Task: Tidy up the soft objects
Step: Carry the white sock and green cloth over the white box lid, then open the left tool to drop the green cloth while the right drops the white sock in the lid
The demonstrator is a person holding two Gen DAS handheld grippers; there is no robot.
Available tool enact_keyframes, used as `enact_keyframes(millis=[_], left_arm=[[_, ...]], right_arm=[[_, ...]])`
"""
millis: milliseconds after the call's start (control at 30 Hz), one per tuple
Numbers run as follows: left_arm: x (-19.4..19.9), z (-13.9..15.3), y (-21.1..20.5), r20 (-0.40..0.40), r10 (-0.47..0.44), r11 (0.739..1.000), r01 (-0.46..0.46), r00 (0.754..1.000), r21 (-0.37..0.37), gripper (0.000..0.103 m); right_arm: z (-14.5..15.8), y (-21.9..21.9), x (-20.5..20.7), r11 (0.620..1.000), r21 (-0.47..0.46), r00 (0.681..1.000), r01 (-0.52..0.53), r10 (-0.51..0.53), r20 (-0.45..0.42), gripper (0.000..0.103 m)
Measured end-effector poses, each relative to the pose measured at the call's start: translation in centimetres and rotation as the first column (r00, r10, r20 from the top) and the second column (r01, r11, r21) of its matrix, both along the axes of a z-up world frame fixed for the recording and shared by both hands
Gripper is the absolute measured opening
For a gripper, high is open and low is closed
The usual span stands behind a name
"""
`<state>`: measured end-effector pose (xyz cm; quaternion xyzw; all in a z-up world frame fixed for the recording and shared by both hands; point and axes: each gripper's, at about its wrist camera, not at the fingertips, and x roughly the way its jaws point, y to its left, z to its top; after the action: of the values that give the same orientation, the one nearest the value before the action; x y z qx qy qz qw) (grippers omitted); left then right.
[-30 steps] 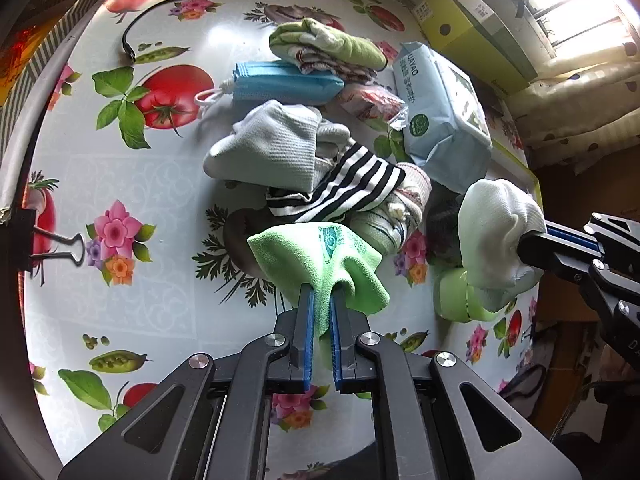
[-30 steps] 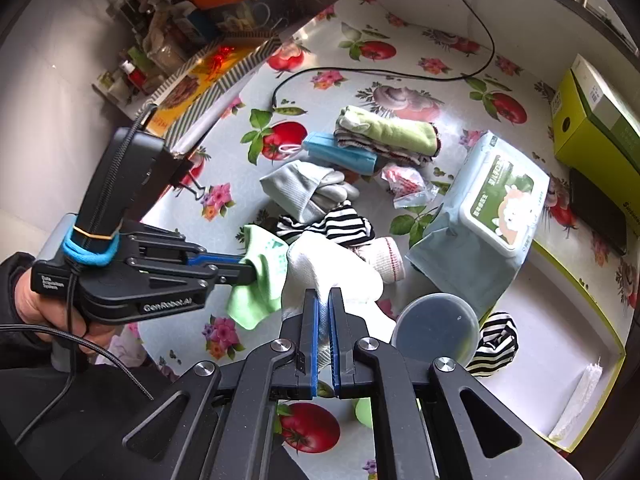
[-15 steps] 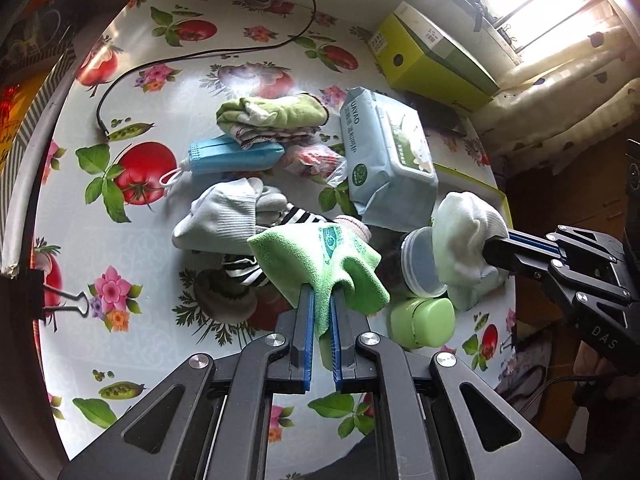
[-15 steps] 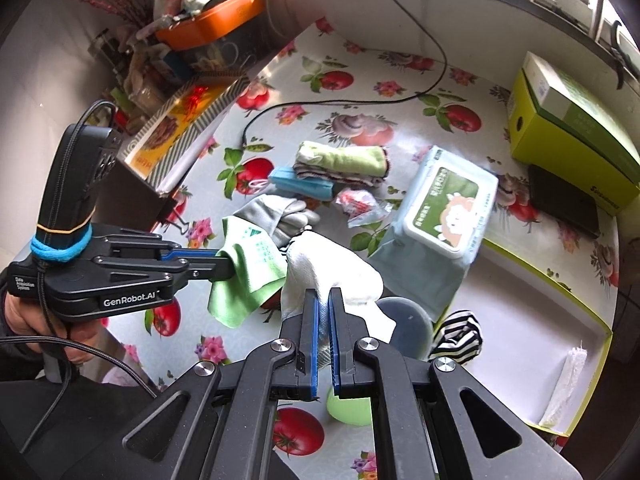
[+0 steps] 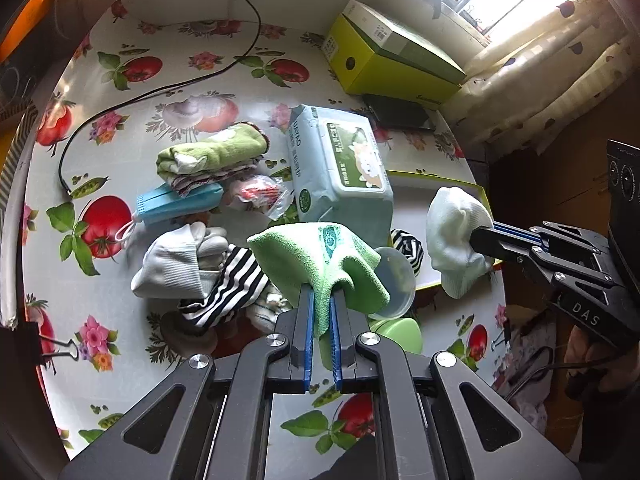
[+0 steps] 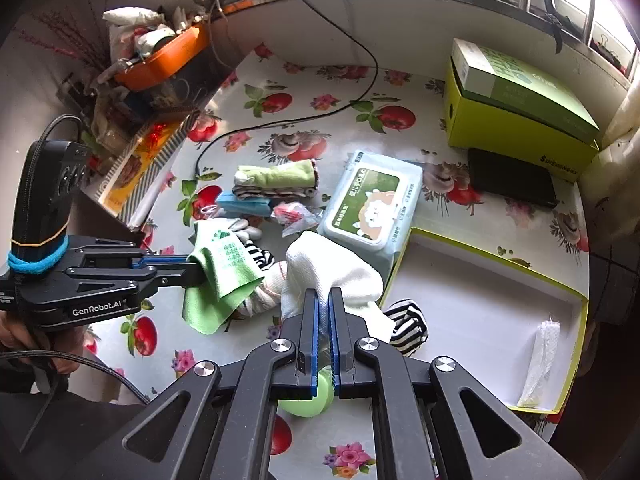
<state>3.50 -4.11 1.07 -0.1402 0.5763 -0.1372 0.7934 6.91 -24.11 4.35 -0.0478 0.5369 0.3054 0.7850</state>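
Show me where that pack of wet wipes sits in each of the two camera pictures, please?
Left wrist view: the pack of wet wipes lies just above the centre, behind the green cloth.
Right wrist view: it lies at the centre, slightly right, beyond the white sock.
Shared landmark: the yellow-green box stands behind the pack in both.

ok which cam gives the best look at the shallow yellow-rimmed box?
Right wrist view. There the shallow yellow-rimmed box shows its whole white floor, a striped sock at its near corner and a white wad inside. The left wrist view shows only a strip of it, mostly hidden behind the white sock and wipes pack.
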Motion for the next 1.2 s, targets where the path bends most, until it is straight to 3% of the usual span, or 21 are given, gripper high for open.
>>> enact_keyframes(millis=[667, 1200], left_arm=[[3.9, 1.7, -7.4, 0.028, -0.176, 0.984, 0.175, 0.984, 0.025, 0.007], [7.4, 0.6, -12.7, 0.004, -0.274, 0.961, 0.274, 0.962, 0.039, 0.007]], right_arm=[[-1.7, -6.3, 2.1, 0.988, 0.012, 0.988, 0.152, -0.151, -0.017, 0.005], [-4.2, -11.1, 3.3, 0.963, -0.002, 0.961, 0.269, -0.269, -0.060, 0.005]])
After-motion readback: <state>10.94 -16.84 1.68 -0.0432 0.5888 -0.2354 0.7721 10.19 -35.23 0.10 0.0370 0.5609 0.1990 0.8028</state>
